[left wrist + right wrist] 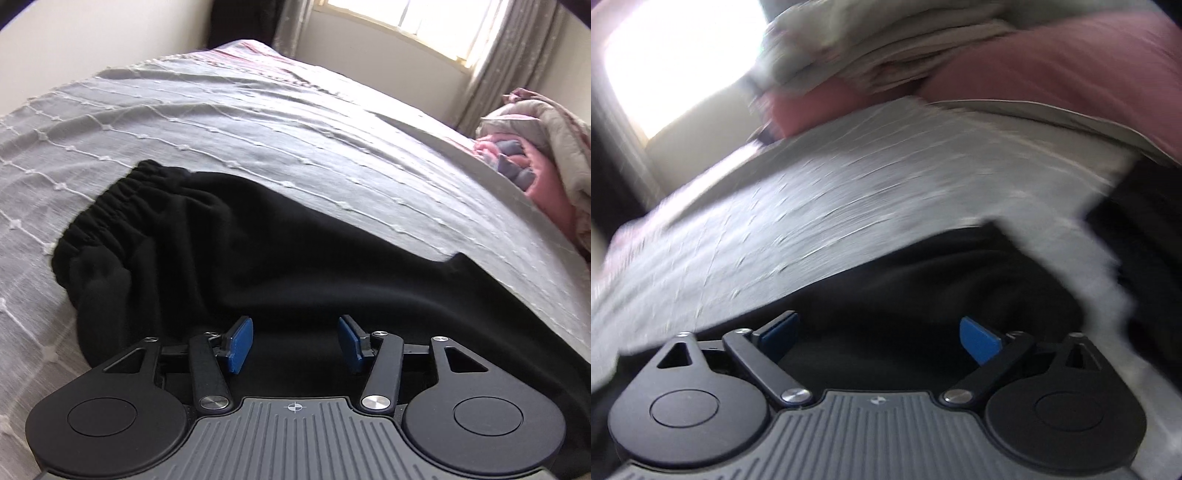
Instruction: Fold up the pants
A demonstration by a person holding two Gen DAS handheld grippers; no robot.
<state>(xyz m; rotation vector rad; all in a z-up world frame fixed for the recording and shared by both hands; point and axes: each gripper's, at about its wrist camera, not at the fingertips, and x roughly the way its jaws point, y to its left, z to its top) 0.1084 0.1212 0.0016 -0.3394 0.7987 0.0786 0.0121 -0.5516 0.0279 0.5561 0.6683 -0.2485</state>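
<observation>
Jaws parted and empty on both the left gripper (295, 341) and right gripper (882, 338), above black pants (258, 251) lying on a grey bedspread (221, 122); the blurred right view apparently shows pink bedding (1052, 62) beyond.

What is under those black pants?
The pants lie spread on a grey bedspread with white stitched lines, which shows all around them. Whether anything else lies beneath the black cloth cannot be seen; the fabric covers it.
</observation>
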